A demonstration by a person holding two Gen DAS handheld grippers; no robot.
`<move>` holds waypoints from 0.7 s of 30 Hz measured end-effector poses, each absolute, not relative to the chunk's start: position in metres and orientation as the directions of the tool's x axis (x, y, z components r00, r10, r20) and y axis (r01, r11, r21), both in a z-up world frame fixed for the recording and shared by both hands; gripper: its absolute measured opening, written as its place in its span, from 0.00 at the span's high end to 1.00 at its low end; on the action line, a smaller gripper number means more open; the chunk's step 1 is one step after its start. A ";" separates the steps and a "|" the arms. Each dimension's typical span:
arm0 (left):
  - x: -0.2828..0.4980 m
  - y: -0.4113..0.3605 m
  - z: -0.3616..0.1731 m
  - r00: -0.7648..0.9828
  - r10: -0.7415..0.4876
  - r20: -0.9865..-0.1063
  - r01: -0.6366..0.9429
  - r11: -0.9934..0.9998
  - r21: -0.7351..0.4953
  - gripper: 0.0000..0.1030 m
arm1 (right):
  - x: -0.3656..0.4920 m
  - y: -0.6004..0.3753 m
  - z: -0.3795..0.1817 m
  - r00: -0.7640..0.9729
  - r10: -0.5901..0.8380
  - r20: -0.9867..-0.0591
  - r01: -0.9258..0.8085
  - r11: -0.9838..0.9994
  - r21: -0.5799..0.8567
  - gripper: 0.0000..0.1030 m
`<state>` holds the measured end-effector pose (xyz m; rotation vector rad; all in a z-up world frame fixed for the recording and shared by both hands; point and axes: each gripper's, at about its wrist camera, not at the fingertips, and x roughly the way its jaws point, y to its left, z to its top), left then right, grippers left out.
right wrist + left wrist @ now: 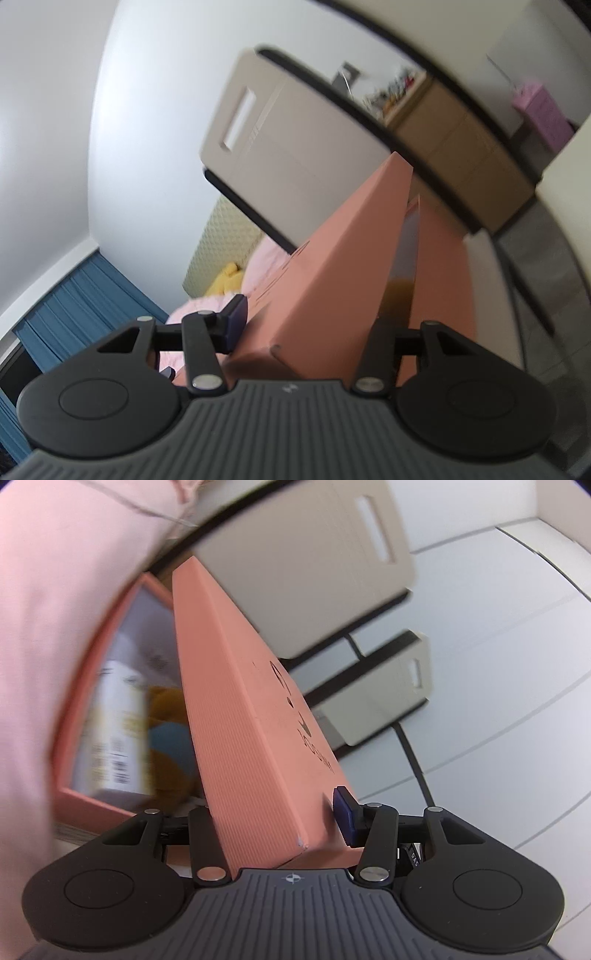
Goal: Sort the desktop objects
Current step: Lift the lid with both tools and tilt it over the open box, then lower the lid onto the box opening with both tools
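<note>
Both tongs clamped on the same salmon-pink box lid, one at each end. Left gripper: jaws narrowed onto the lid's near corner, blue pad pressed on the printed top face, the other finger against the ribbed side wall. Right gripper: same story at the opposite end, blue pad on the printed face, far finger behind the lid's edge. Lid tilted on edge, raised off the matching pink box base and standing just beside it; whether it touches the base rim, cannot tell. Dark printed logo marks and lettering on the lid top, seen at a steep angle and partly covered by the pad, not legible. Inside the base: white-and-yellow carton with a barcode and small print, motion-blurred, unreadable; next to it an ochre-and-teal soft item, also blurred. On the left gripper body, small white letters "DAS" beside the right linkage, rest hidden. Pink fabric fills the left of the left wrist view. Beige chair backs with slot handles beyond the lid. Right wrist view: blue curtain, yellow plush on pink bedding, all blurred.
</note>
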<state>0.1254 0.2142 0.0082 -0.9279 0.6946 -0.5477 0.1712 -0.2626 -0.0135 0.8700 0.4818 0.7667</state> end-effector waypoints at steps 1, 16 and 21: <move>0.130 0.220 0.003 0.663 -0.687 -0.298 0.126 0.495 -0.860 0.49 | 0.175 -0.254 -0.018 0.637 0.766 -0.082 -0.391 0.414 0.822 0.51; 0.163 0.224 -0.020 0.560 -0.687 -0.463 -0.045 0.533 -0.845 0.29 | 0.187 -0.222 -0.047 0.618 0.778 -0.117 -0.414 0.448 0.792 0.50; 0.167 0.216 -0.007 0.436 -0.725 -0.533 -0.076 0.561 -0.825 0.17 | 0.193 -0.221 -0.034 0.617 0.777 -0.123 -0.430 0.464 0.774 0.50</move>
